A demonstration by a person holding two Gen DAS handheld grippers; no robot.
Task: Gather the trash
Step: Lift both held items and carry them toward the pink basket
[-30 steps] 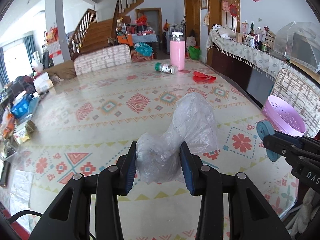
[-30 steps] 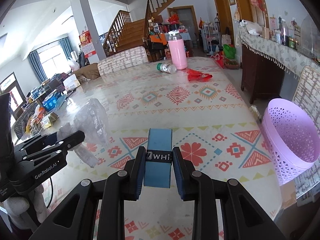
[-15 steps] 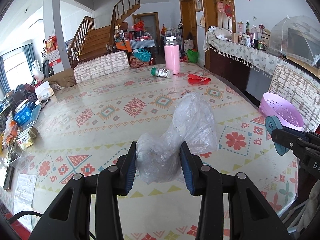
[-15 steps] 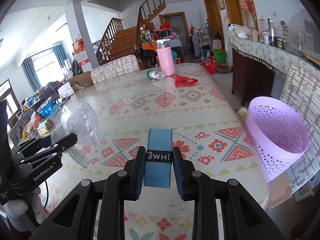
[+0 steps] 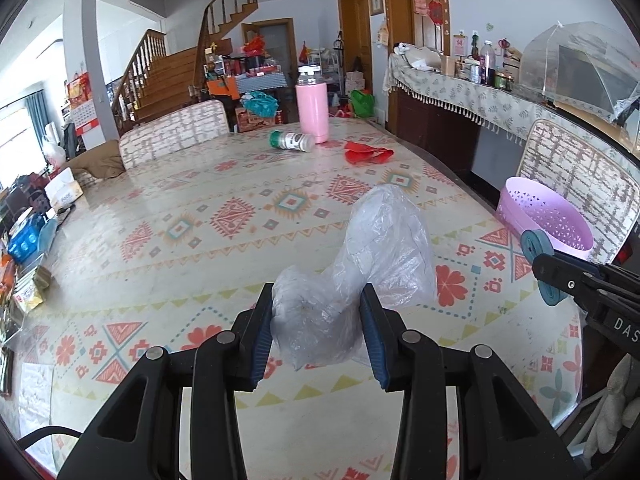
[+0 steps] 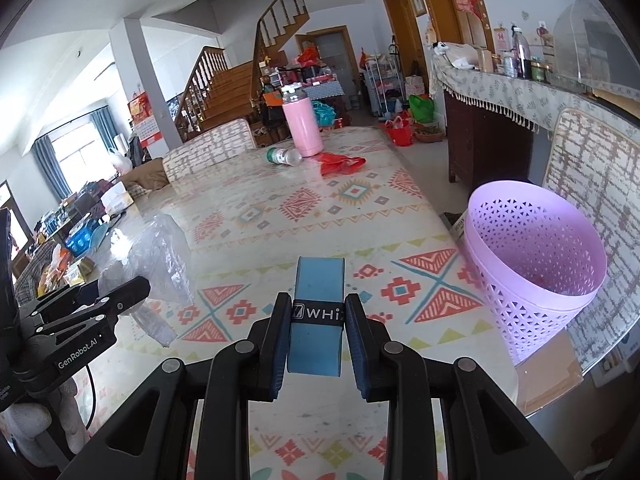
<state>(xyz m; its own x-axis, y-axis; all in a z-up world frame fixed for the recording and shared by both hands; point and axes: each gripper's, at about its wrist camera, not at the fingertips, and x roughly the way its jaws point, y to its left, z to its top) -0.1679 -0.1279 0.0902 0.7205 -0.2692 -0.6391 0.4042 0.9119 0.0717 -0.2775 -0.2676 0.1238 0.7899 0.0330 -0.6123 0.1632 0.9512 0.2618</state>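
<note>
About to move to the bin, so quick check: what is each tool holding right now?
Left tool: closed on the crumpled clear plastic bag.
Right tool: closed on the flat blue rolled band with a black label.

Bright daylight (fisheye-warped edges), tabletop glare

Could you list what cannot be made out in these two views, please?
- Basket bottom: right wrist view, hidden by its own near wall; contents unclear.
- Blue roll wording: right wrist view, band text cut off by the right tongs.
- Bag contents: left wrist view, cloudy crumpled plastic.
- Bottle label: left wrist view, too small to read.
</note>
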